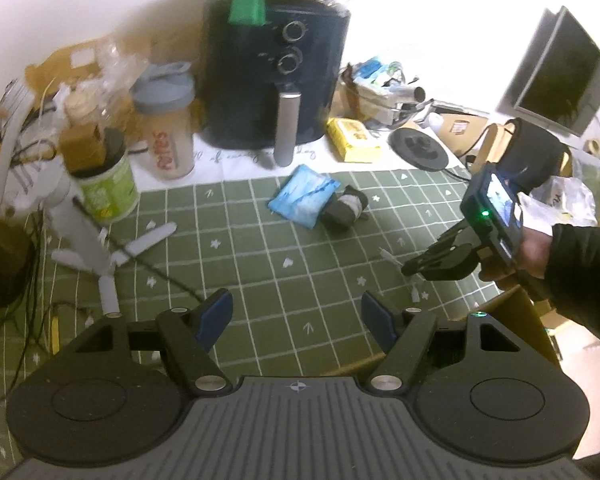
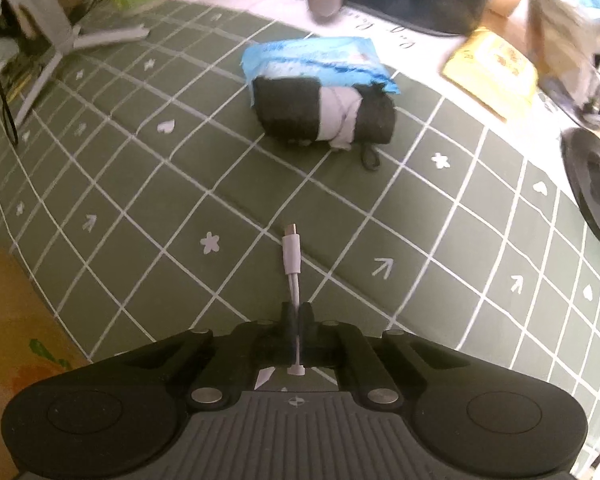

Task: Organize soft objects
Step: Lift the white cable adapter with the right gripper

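My right tongs [image 2: 297,312] are pinching a white cable [image 2: 292,254], its plug pointing toward the worktop's [image 2: 148,184] far edge. Beyond it, a rolled black cloth [image 2: 324,114] is lying crosswise, touching a blue packet [image 2: 312,58]. My left tongs [image 1: 298,318] are hanging spread apart, gripping nothing.

Strong fisheye curvature bends the edges; the white wall [image 1: 420,20] blows out with glare, and far clutter blurs.
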The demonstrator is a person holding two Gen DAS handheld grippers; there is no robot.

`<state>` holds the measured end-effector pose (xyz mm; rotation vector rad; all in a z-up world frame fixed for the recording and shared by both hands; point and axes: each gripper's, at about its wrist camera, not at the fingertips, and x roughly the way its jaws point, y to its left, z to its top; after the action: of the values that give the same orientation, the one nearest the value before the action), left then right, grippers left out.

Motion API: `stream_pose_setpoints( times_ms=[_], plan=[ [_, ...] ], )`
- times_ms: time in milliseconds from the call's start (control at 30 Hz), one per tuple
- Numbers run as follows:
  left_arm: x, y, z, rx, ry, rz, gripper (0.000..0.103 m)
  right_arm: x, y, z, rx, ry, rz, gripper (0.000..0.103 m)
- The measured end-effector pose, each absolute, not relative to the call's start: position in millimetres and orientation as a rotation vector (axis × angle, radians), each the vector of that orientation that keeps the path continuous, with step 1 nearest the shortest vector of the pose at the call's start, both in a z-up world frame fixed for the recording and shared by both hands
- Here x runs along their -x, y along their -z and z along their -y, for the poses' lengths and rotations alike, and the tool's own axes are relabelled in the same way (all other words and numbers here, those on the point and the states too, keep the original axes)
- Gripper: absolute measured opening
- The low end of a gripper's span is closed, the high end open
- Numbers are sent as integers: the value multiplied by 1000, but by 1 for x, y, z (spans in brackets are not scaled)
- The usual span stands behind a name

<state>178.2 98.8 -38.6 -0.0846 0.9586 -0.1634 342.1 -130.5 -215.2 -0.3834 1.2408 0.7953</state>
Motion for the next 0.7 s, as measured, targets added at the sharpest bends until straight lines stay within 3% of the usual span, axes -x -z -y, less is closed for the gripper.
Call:
stream_pose_setpoints(
  times_ms=[700],
  plan=[
    [-262, 56, -59, -88, 433, -871, 70, -319, 149, 200, 101, -606, -1120, 3]
  ],
)
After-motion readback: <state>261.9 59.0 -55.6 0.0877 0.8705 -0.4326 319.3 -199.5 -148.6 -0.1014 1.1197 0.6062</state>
